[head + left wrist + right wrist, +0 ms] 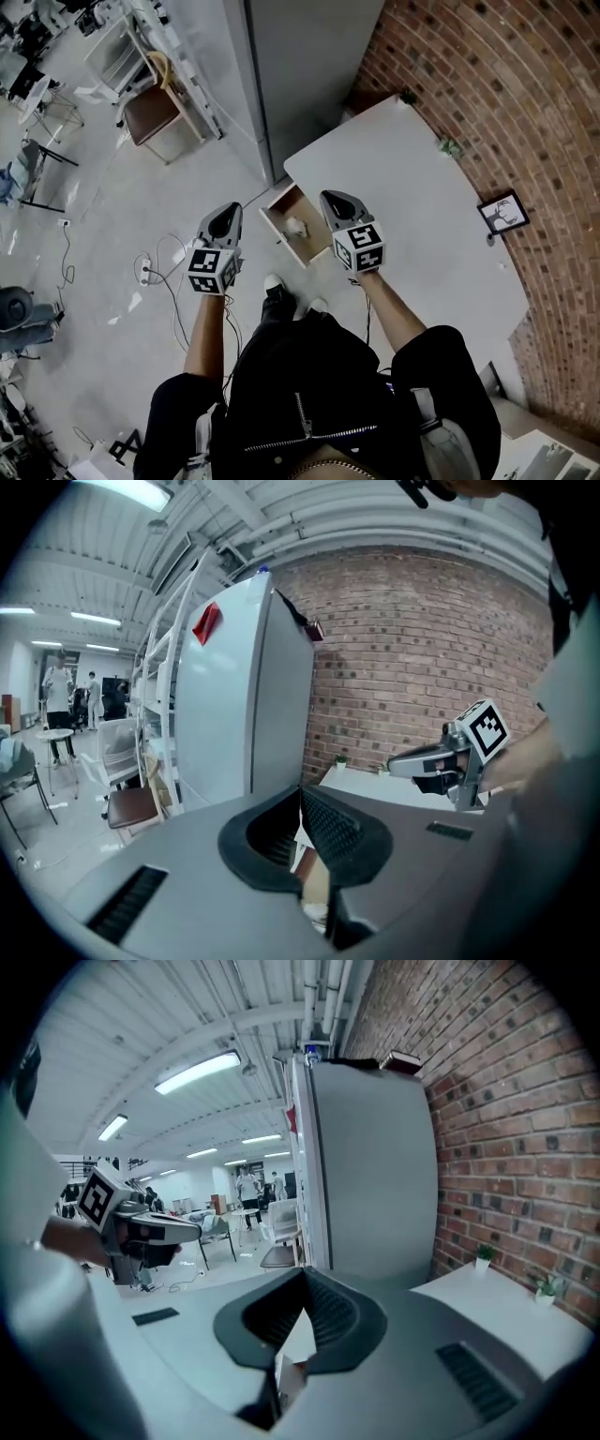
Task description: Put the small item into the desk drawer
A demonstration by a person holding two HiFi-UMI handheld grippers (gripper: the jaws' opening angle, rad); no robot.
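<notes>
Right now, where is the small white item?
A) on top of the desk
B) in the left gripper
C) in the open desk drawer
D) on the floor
C: in the head view the small white item lies inside the open drawer of the desk.

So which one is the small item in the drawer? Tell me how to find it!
Start at the white desk along the brick wall. At its end nearest the tall grey cabinet, a drawer stands open, wooden inside. The small item is the pale little lump lying in it, the only thing in that drawer.
</notes>
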